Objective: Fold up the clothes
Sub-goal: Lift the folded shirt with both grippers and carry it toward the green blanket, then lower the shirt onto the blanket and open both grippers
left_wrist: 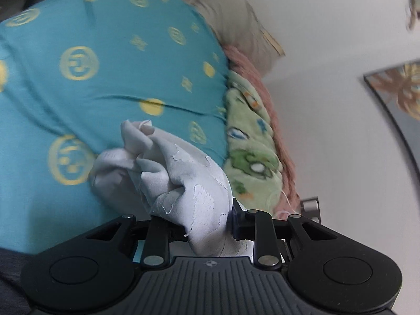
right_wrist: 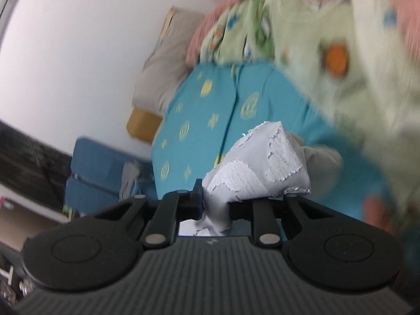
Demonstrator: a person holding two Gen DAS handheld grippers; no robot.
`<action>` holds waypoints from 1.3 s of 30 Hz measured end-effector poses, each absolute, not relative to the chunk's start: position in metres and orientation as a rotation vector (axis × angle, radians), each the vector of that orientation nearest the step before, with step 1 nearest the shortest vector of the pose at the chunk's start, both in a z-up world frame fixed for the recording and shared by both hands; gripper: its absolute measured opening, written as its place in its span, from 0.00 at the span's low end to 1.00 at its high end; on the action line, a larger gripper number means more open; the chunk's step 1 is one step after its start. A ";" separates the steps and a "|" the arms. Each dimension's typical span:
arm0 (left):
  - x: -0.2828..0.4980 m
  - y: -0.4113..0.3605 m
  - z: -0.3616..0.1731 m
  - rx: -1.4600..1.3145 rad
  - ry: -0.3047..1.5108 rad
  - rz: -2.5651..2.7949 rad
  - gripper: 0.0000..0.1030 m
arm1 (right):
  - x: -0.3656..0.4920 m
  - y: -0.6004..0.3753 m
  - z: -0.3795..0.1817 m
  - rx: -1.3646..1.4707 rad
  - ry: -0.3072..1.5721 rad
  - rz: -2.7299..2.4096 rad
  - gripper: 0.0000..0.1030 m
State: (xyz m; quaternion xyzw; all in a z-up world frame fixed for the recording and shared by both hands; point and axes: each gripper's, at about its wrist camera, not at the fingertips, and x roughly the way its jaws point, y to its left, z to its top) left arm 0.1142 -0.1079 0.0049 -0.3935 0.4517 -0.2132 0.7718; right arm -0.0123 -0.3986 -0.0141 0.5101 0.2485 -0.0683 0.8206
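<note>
**Garment Gripped at 2 Points Above the Bed**

The left gripper (left_wrist: 207, 223) was pinching a bunched fold of the pale grey garment (left_wrist: 178, 173), its 2 black fingers pressed onto the cloth from both sides. The fabric was thin and smooth, crumpled into soft ridges, with patches of cracked, flaking white print on its surface. The right gripper (right_wrist: 216, 204) was likewise clamped on the same garment (right_wrist: 257, 162), where the peeling print showed a fine ribbed texture and ragged edges.

The garment hung bunched in front of both grippers, over the bed sheet (left_wrist: 92, 92); whether it touched the sheet could not be told. The sheet was teal cotton with yellow circular emblems and small star shapes. Along the bed's far edge lay a fleecy green blanket (left_wrist: 249, 136) with cartoon prints, bordered by pink knitted fabric (left_wrist: 252, 73). A beige pillow (left_wrist: 231, 18) sat at the bed's corner against the white wall (left_wrist: 328, 52).
</note>
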 end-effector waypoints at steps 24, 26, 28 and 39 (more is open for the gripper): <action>0.095 -0.404 -0.088 -0.417 0.937 -0.852 0.40 | -0.040 -0.628 -0.047 0.813 0.541 -0.574 0.20; 0.089 -0.400 -0.088 -0.400 0.911 -0.861 0.41 | -0.047 -0.620 -0.056 0.795 0.520 -0.574 0.20; 0.090 -0.404 -0.076 -0.361 0.916 -0.854 0.45 | -0.049 -0.616 -0.052 0.779 0.512 -0.577 0.23; 0.038 -0.385 0.032 -0.128 0.738 -0.819 1.00 | -0.096 -0.590 0.010 0.734 0.473 -0.585 0.83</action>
